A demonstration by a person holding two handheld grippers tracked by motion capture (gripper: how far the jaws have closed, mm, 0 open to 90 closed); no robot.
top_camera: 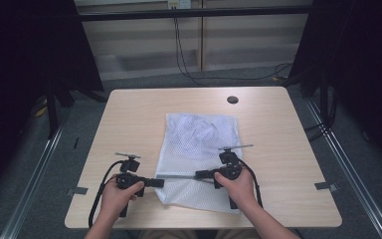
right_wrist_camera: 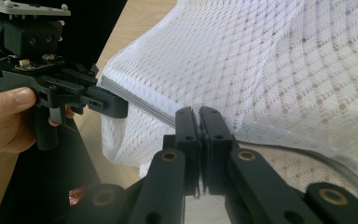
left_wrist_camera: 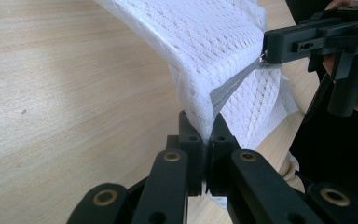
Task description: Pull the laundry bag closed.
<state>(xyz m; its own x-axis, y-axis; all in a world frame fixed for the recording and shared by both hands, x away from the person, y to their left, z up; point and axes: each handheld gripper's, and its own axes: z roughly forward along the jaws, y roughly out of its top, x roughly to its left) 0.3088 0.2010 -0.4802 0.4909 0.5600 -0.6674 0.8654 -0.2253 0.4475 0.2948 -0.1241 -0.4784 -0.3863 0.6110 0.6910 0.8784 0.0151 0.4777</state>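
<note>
Both pairs of jaws are pinched shut: the left gripper (top_camera: 160,182) clamps the near left edge of the one white mesh laundry bag (top_camera: 199,149), and the right gripper (top_camera: 199,174) clamps its grey zipper strip (top_camera: 176,176). The bag lies mid-table (top_camera: 129,114); one dark grommet hole (top_camera: 233,99) sits far right, nothing obstructing.

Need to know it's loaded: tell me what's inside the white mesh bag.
Through the mesh bag, a pale crumpled shape shows in its far half, what it is unclear. Both grippers, left and right, pinch the near part.
</note>
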